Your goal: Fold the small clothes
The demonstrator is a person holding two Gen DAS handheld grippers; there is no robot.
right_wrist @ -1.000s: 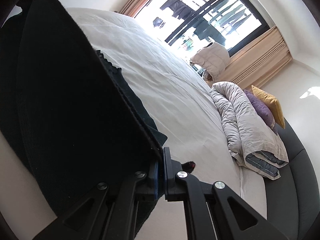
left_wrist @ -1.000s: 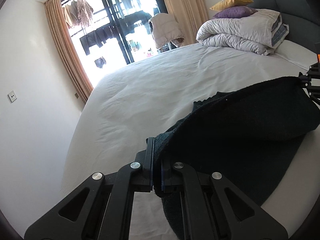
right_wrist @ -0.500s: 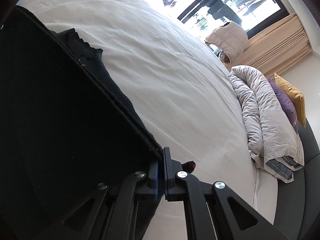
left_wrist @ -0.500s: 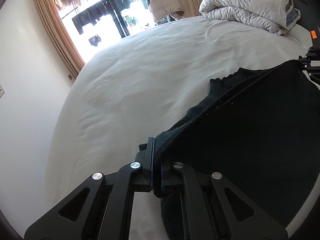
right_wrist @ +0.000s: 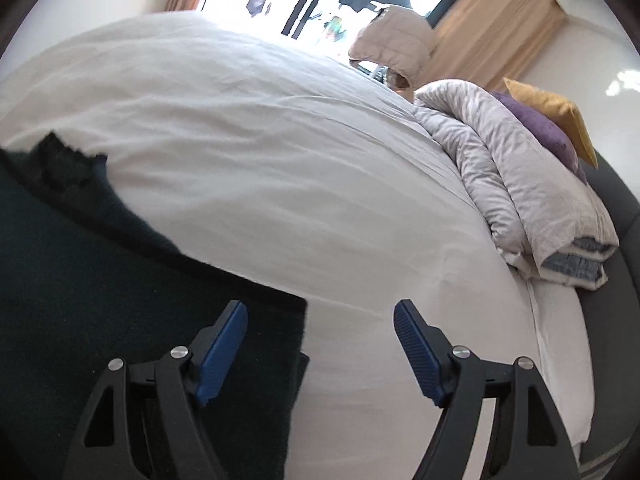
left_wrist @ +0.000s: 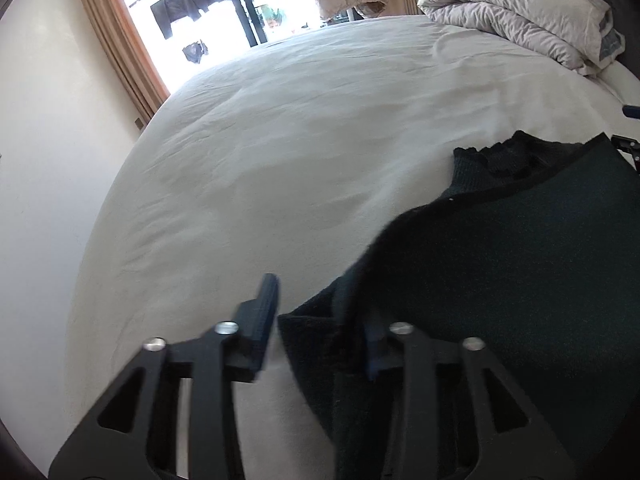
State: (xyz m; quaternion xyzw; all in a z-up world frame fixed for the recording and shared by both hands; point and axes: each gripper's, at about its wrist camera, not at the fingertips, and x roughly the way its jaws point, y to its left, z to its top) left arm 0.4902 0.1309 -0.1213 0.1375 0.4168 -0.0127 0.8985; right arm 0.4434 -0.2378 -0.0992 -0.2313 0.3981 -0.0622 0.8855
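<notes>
A dark knitted garment (left_wrist: 500,264) lies folded over on the white bed (left_wrist: 300,140), filling the lower right of the left wrist view. My left gripper (left_wrist: 320,312) is open, its fingers astride the garment's near left corner. In the right wrist view the garment (right_wrist: 100,280) fills the lower left. My right gripper (right_wrist: 320,332) is open at the garment's right corner, with the left finger (right_wrist: 224,340) over the cloth and the right finger (right_wrist: 416,348) over bare sheet.
A rolled grey duvet (right_wrist: 528,184) with purple and yellow pillows (right_wrist: 548,124) lies at the head of the bed. A dark headboard (right_wrist: 616,280) runs along the right. A window with curtains (left_wrist: 116,40) and a chair with a jacket (right_wrist: 396,44) stand beyond the bed.
Both grippers have lowered the held edge of the garment onto its other half and opened, letting it go. The garment now lies flat on the bed.
</notes>
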